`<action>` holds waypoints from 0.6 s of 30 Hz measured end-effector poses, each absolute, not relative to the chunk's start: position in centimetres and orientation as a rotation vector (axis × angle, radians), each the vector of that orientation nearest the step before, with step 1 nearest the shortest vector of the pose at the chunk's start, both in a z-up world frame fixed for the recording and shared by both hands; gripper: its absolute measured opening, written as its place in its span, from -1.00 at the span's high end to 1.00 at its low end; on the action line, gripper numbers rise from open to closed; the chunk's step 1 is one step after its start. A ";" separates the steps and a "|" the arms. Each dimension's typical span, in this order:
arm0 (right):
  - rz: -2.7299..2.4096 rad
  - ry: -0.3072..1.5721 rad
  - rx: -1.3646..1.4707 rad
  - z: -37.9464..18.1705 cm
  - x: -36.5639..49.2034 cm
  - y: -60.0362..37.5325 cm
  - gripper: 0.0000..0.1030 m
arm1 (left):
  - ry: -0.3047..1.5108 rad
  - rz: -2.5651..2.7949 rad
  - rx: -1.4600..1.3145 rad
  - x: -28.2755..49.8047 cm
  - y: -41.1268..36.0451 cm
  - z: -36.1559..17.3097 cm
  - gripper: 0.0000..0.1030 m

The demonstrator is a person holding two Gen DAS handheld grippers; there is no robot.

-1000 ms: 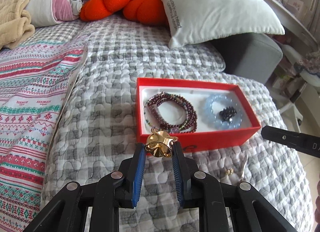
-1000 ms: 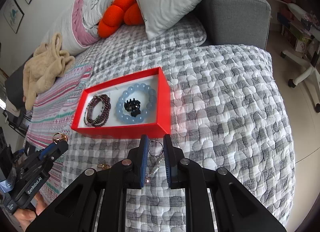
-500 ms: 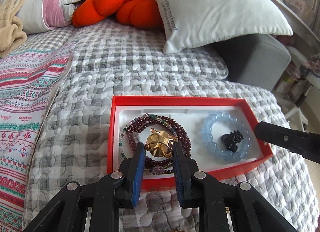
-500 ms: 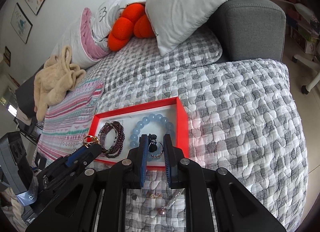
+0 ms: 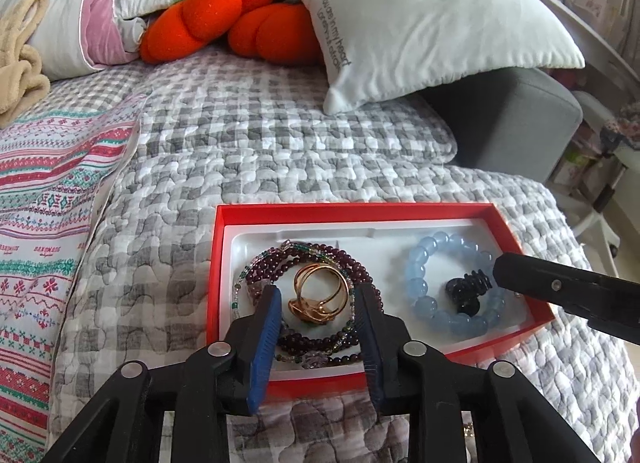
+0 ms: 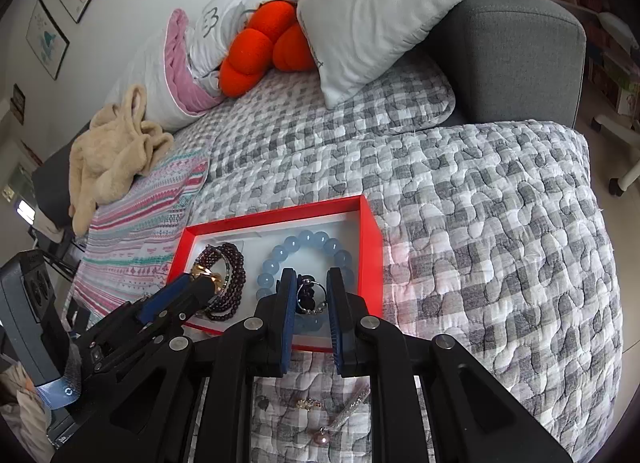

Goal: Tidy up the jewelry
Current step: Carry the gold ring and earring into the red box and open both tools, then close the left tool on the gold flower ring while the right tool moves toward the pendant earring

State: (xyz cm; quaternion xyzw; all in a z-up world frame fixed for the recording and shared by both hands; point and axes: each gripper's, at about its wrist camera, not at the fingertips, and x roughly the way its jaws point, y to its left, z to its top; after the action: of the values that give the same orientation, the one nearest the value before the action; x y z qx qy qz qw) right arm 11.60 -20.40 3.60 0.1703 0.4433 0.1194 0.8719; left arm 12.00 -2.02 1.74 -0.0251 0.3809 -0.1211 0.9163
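Observation:
A red jewelry box (image 5: 348, 210) with a white liner sits on the checked quilt. It holds a dark red bead bracelet (image 5: 360, 269), a light blue bead bracelet (image 5: 424, 253) and a black clip (image 5: 468, 291). My left gripper (image 5: 318, 305) is open over the box; a gold ring (image 5: 320, 295) lies between its fingers on the red bracelet. My right gripper (image 6: 312, 295) is open over the blue bracelet (image 6: 304, 241), with a silver ring (image 6: 314, 295) between its fingers. The box also shows in the right wrist view (image 6: 370, 231).
A small gold piece (image 6: 308, 404) and a pearl pendant (image 6: 322, 438) lie on the quilt in front of the box. Pillows (image 5: 420, 15), an orange cushion (image 5: 224, 15) and a beige towel (image 6: 112, 151) lie at the back. A grey sofa arm (image 6: 520, 55) stands right.
Both grippers moved forward over the box and opened. The gold ring left the left gripper's grasp and now lies on the dark red bracelet.

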 end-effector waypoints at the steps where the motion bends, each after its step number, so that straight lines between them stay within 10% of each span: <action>1: 0.247 0.926 0.352 3.6 11.6 -20.4 0.68 | 0.781 -0.249 -0.046 11.8 -2.1 1.9 0.27; 14: 0.228 0.908 0.340 3.4 12.3 -20.1 0.64 | 0.811 -0.270 -0.019 9.2 -2.1 2.7 -0.28; 18: 0.237 0.909 0.353 3.9 12.3 -20.5 0.30 | 0.845 -0.269 -0.004 8.4 -2.2 2.3 -0.42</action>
State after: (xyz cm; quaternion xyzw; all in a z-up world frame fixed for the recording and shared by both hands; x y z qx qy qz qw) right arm 12.32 -20.51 3.93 0.1691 0.4358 0.1135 0.8767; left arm 8.42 -2.15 2.32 -0.0019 0.4088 -0.1303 0.9033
